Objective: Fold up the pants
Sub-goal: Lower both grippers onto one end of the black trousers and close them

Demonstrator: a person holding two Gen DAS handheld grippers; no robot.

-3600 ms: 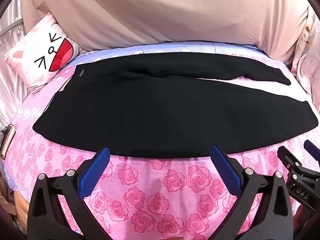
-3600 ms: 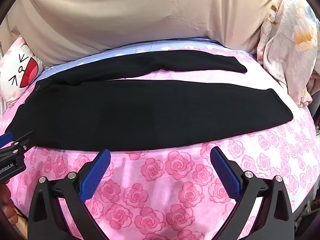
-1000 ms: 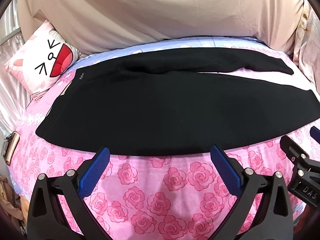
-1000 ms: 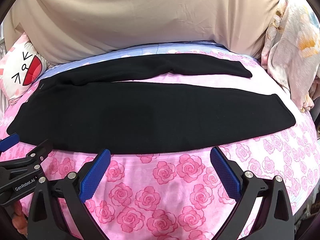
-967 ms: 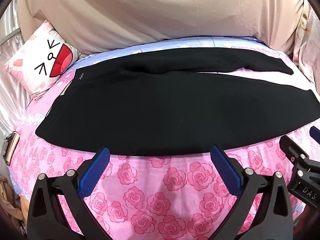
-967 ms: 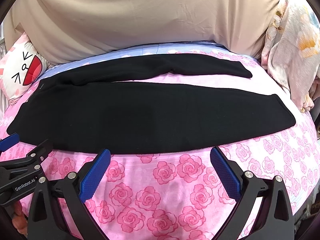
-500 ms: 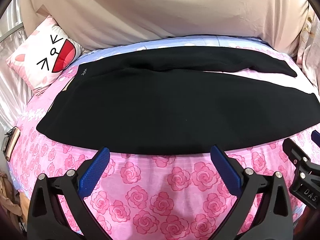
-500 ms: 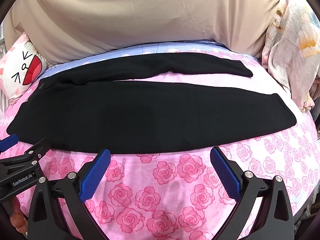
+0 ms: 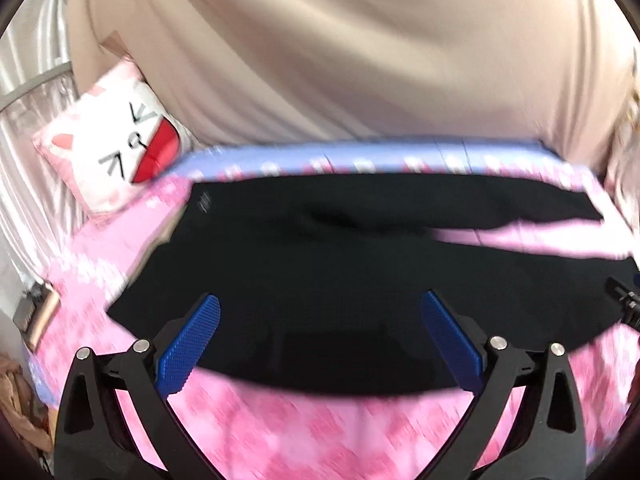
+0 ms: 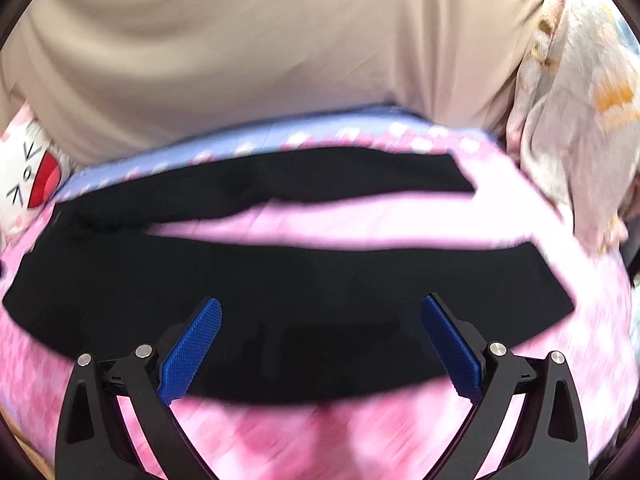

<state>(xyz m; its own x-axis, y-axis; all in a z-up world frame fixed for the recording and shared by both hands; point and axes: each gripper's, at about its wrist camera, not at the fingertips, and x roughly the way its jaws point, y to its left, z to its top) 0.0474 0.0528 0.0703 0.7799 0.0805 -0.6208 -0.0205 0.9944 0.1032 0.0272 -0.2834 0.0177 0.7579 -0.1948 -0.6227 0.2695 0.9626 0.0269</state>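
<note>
Black pants [image 9: 320, 264] lie spread flat on a pink rose-print bed sheet [image 9: 304, 432], waistband to the left, two legs running right with a strip of sheet between them. They also show in the right wrist view [image 10: 280, 300]. My left gripper [image 9: 320, 320] is open and empty, its blue pads over the near edge of the near leg. My right gripper [image 10: 320, 324] is open and empty, likewise over the near leg further right. The tip of the right gripper [image 9: 624, 300] shows at the right edge of the left wrist view. Both views are motion-blurred.
A cat-face pillow [image 9: 116, 152] leans at the back left. A beige curtain [image 9: 340, 60] hangs behind the bed. A floral bedding pile [image 10: 580, 100] stands at the right. A phone-like object [image 9: 38, 312] lies at the bed's left edge.
Both grippers have moved forward toward the pants; their pads now overlap the near leg's edge instead of the bare sheet. Both stay open.
</note>
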